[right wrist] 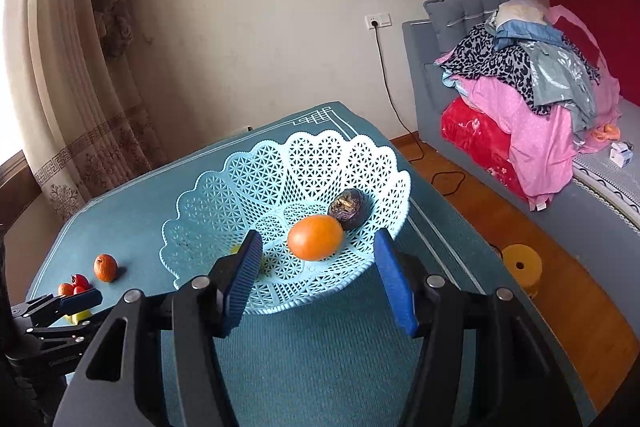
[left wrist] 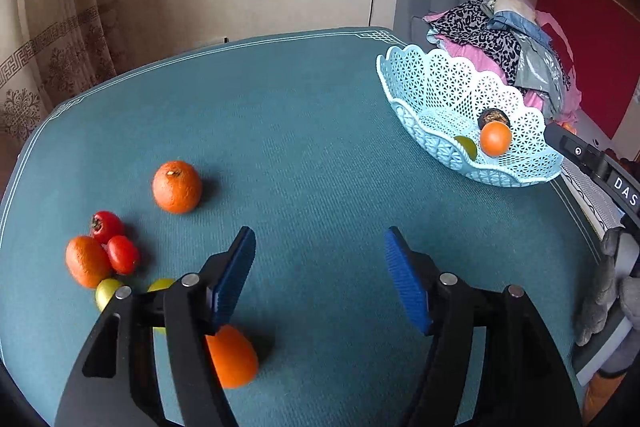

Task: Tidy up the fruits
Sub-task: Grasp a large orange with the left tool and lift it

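In the left wrist view, the left gripper (left wrist: 320, 275) hangs over the teal surface (left wrist: 312, 131) with its jaws apart and nothing between the blue pads. The nearest loose fruit, a smooth orange fruit (left wrist: 234, 361), lies low and to the left of the jaws, partly hidden under the left finger, so the jaws would have to shift left and down to straddle it. Its long axis cannot be judged. Farther toward the surface's left edge sit a rough-skinned orange (left wrist: 177, 187), two red fruits (left wrist: 114, 241) and another orange fruit (left wrist: 87, 261). The pale blue basket (left wrist: 516, 179) stands near the far right corner.

In the right wrist view, the right gripper (right wrist: 318, 279) points at the basket (right wrist: 208, 203) with jaws open and empty. An orange fruit (right wrist: 315, 238) and a dark wrinkled fruit (right wrist: 350, 209) already lie inside. The loose fruit is well apart to the left, so the left gripper looks the nearer one.
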`<state>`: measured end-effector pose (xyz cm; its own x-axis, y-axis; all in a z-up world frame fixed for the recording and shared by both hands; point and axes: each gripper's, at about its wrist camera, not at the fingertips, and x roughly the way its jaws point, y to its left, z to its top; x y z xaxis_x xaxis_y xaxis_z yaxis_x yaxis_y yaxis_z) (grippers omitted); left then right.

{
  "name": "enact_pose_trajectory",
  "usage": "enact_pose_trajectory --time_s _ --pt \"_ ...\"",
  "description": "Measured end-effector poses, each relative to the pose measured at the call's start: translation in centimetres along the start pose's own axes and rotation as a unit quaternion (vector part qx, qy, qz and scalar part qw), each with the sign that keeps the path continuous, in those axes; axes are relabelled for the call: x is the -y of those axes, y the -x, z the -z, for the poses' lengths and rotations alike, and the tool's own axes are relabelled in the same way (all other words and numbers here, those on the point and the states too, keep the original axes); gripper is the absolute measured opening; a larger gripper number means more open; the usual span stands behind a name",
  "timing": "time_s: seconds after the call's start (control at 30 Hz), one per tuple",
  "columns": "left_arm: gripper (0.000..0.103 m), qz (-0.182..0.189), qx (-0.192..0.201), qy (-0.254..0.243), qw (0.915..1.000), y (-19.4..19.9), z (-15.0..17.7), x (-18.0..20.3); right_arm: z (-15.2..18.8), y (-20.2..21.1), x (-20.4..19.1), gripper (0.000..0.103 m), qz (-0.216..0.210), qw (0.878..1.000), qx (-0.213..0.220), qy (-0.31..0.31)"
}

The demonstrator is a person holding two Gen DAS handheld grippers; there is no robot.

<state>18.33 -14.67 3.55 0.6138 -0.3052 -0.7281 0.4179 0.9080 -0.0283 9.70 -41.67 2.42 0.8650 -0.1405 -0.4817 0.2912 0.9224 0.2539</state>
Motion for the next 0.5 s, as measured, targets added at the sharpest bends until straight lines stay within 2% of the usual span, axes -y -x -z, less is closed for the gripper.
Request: enact_pose_trajectory --time_s 0.3,0.5 --pt "0.069 -0.039 0.002 0.019 0.9990 3.3 3.4 -3.1 0.3 0.3 -0.2 0.059 0.000 1.000 0.004 0.002" --pt "0.069 -0.043 -0.014 0.025 0.9987 2.9 4.6 -3.7 0.6 0.7 -0.7 0.059 0.007 1.000 0.011 0.015"
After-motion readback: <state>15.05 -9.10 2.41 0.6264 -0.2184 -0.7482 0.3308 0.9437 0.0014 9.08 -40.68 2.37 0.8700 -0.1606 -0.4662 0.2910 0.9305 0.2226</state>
